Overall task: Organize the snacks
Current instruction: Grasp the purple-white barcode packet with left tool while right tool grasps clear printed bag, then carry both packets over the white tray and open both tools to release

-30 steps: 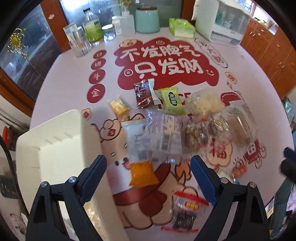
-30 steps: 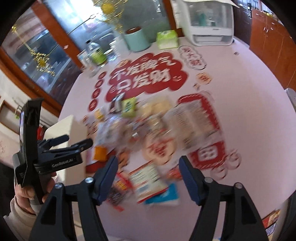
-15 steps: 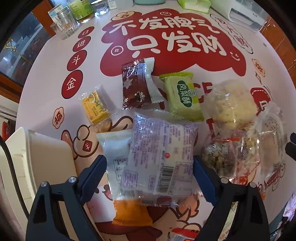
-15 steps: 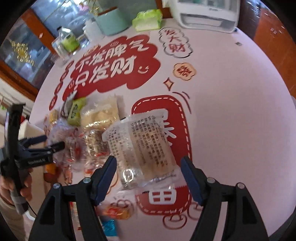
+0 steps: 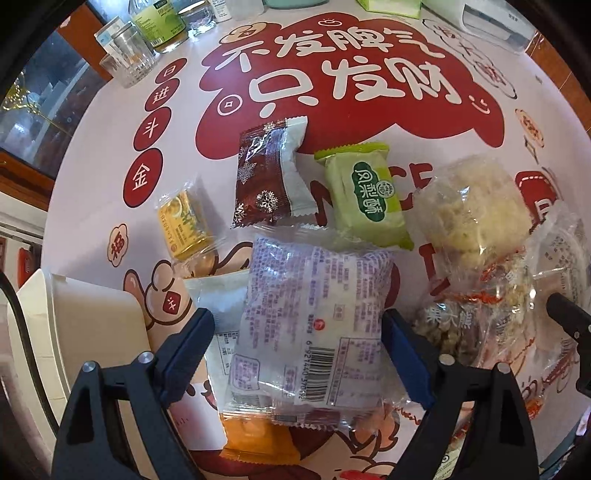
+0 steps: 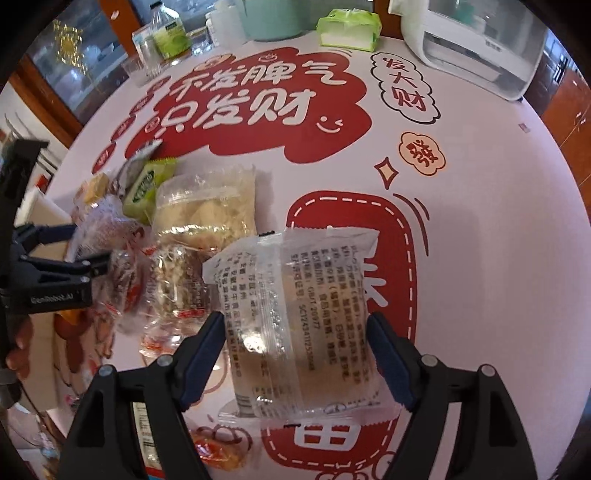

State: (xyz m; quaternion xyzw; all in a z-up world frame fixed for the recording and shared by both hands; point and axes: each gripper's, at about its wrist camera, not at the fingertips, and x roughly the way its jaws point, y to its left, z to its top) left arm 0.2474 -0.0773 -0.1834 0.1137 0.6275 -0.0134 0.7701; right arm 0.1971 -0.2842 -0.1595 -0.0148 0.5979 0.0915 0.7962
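Observation:
Several snack packets lie in a heap on the red-and-white printed table mat. My left gripper (image 5: 299, 339) points down over a clear packet with purple print (image 5: 314, 317). Its jaws are closing, with the packet between them and the left pad still clear of it. My right gripper (image 6: 295, 350) points down over a clear packet of pale cake with black print (image 6: 295, 314). Its jaws are opening, one on each side of that packet. Nearby lie a brown snowflake packet (image 5: 266, 173), a green packet (image 5: 369, 195) and a yellow packet (image 5: 184, 225).
A white storage bin (image 5: 74, 332) stands at the left edge of the table. Glasses (image 5: 129, 62), bottles, a teal pot, a green tissue pack (image 6: 349, 27) and a white appliance (image 6: 476, 44) line the far edge. A hand holds the left gripper's handle (image 6: 51, 291).
Both grippers have come down close over the heap. The left one now straddles the purple-print packet with slightly narrower jaws. The right one straddles the pale cake packet with wider jaws.

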